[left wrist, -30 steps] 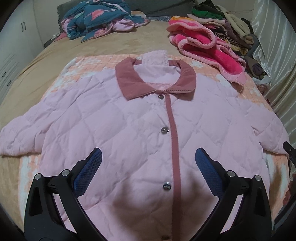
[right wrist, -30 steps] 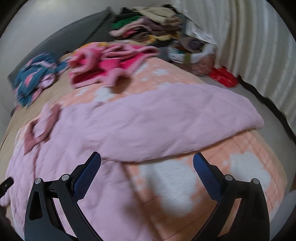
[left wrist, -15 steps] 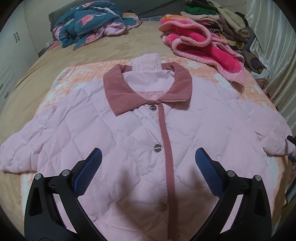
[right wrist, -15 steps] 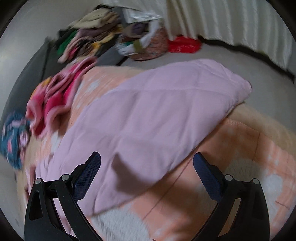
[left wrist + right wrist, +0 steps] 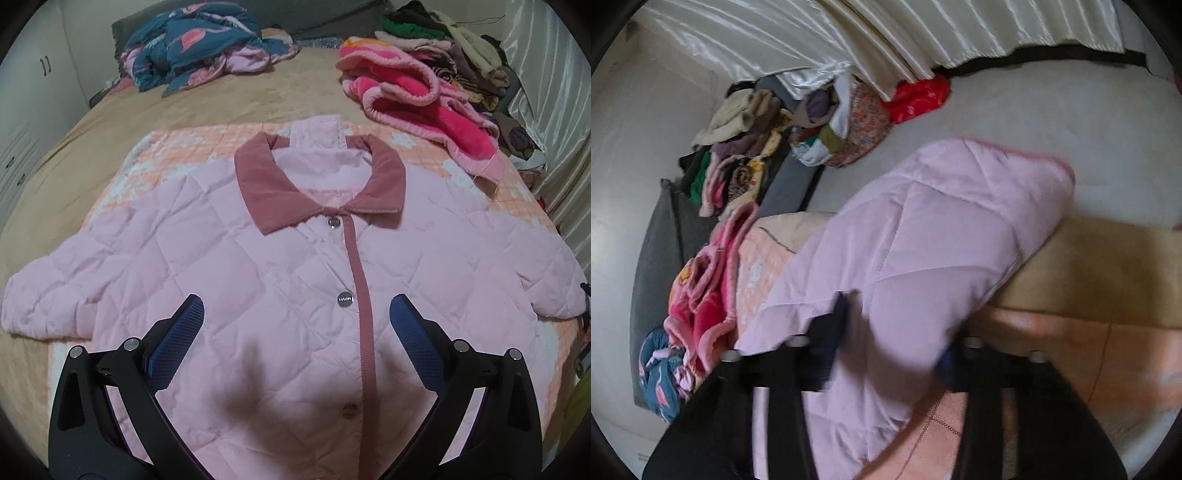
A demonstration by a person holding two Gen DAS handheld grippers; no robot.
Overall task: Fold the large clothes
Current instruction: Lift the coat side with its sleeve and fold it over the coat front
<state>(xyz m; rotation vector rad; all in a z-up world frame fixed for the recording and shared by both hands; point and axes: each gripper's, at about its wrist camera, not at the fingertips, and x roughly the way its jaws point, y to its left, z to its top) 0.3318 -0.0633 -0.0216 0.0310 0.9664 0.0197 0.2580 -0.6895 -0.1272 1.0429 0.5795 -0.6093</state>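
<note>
pink jacket (image 5: 258, 295) flat under wide left jaws, sleeve (image 5: 923, 240) btwn closing right jaws

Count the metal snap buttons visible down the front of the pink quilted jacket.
3 round silver snaps beside the dusty-rose placket: one under the collar, one mid-chest, one lower down. More may sit below the frame edge.

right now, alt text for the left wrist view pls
A pink quilted jacket with a dusty-rose collar lies buttoned and spread flat, sleeves out, on a peach blanket over a bed. The left gripper hangs over its lower front, jaws wide and empty. Crumpled clothes lie at the bed's far end.
</note>
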